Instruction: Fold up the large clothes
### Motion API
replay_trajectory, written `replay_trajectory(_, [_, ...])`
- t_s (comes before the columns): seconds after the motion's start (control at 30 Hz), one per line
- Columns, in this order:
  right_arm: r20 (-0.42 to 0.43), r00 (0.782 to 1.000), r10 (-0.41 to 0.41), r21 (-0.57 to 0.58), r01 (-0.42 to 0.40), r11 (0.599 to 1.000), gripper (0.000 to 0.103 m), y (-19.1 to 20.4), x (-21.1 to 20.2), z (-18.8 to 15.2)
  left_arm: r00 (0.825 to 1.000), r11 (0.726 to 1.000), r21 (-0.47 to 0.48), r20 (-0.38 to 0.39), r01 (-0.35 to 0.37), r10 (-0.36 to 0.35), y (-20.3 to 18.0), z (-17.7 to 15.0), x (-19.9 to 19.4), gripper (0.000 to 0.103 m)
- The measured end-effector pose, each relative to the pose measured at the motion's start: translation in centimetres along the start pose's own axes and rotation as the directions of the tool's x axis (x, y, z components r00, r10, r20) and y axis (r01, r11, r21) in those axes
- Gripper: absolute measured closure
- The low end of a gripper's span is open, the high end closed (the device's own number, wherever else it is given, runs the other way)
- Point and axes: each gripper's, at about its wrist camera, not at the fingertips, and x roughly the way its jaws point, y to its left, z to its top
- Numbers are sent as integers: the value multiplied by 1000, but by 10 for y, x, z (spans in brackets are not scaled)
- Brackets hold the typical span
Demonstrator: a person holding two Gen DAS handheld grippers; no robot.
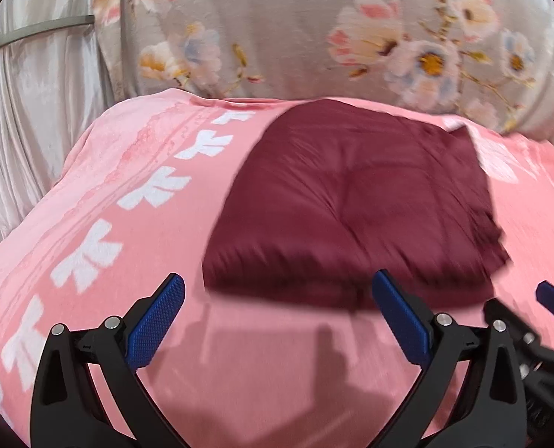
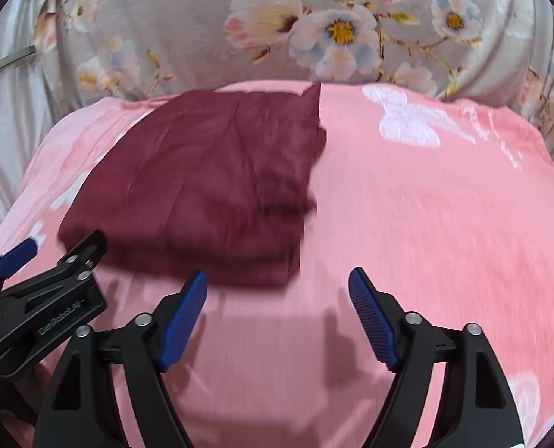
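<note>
A dark maroon garment (image 1: pixel 355 201) lies folded into a thick rectangle on a pink blanket (image 1: pixel 127 171). It also shows in the right wrist view (image 2: pixel 202 183), left of centre. My left gripper (image 1: pixel 278 295) is open and empty, hovering just in front of the garment's near edge. My right gripper (image 2: pixel 278 291) is open and empty, near the garment's front right corner. The right gripper (image 1: pixel 553 295) shows at the right edge of the left wrist view. The left gripper (image 2: pixel 49 250) shows at the lower left of the right wrist view.
The pink blanket (image 2: pixel 444 224) has white leaf and butterfly prints. Behind it rises a grey floral-print cloth (image 1: pixel 295 30), also in the right wrist view (image 2: pixel 187 18). A pale satin curtain (image 1: pixel 34 112) hangs at the far left.
</note>
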Motion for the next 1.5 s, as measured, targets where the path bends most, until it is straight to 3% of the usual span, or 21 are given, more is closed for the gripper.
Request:
replay_trajectory(0.2, [-62, 998, -21, 46, 24, 999, 17, -8, -14, -22, 999, 1000, 24, -40, 8, -7, -5, -20, -20, 5])
replay_trajectory(0.57, [-44, 991, -127, -2, 127, 992, 15, 2, -32, -40, 991, 997, 39, -116, -64, 68, -3, -45, -35, 5])
replay_trajectory(1.5, [-30, 991, -129, -53, 127, 990, 15, 13, -32, -40, 986, 995, 13, -131, -100, 101, 3, -46, -32, 6])
